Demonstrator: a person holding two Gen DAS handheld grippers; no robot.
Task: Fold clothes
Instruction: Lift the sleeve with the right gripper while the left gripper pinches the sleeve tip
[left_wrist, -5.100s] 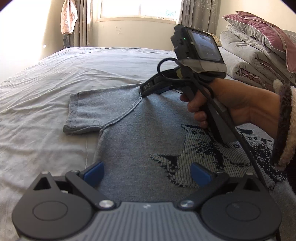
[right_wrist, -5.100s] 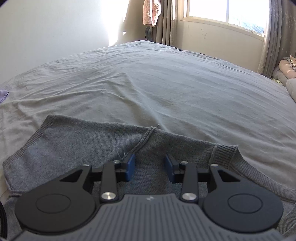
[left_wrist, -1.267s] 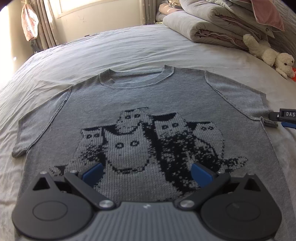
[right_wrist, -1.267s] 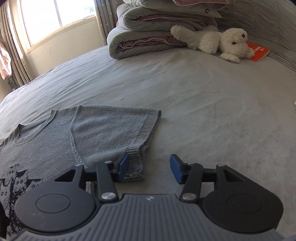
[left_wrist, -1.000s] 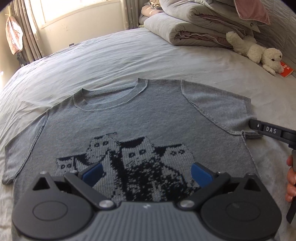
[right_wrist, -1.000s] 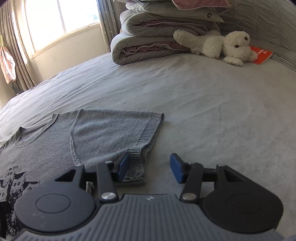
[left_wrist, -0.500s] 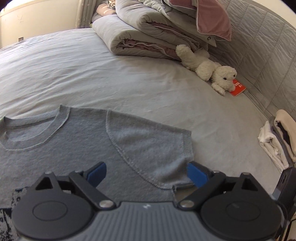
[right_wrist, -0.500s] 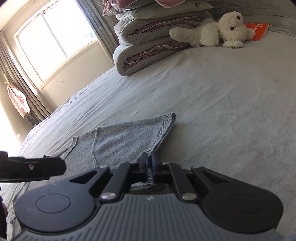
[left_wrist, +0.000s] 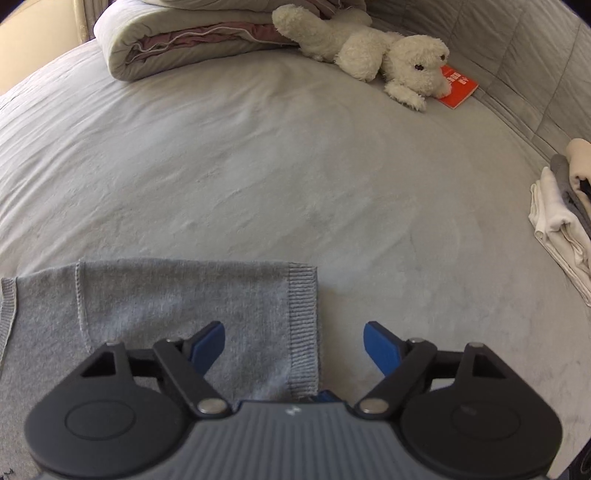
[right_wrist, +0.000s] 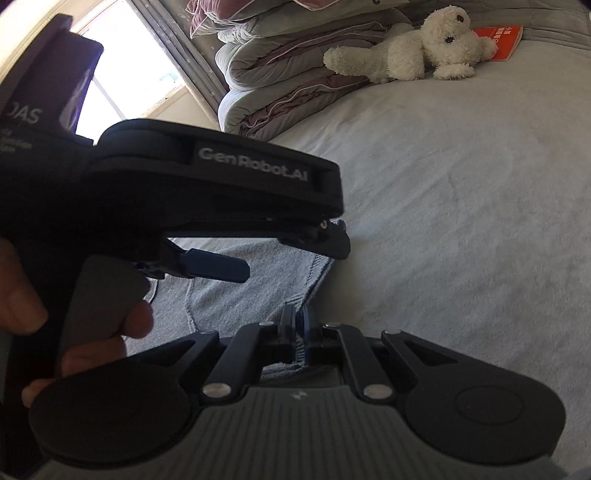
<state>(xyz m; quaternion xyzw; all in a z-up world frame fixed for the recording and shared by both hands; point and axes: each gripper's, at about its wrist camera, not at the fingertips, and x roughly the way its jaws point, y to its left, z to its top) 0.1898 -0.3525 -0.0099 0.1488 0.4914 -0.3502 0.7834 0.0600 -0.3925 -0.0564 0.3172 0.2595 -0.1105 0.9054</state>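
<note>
Grey sweater (left_wrist: 184, 306) sleeve now clamped by right hand-held gripper (right_wrist: 295, 332); left hand-held gripper (left_wrist: 293, 345) closing, arrived astride cuff.

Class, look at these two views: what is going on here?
A person is folding a grey jumper spread on a bed, one gripper in each hand. The right gripper is shut on the ribbed sleeve cuff. The left gripper straddles that cuff further along, its jaws closing but not yet pressing on it. A toy dog and a stack of clothes lie further off.

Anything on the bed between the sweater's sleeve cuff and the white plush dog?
Nothing: in the left wrist view, only bare grey bedsheet lies between the sleeve cuff and the plush dog.
</note>
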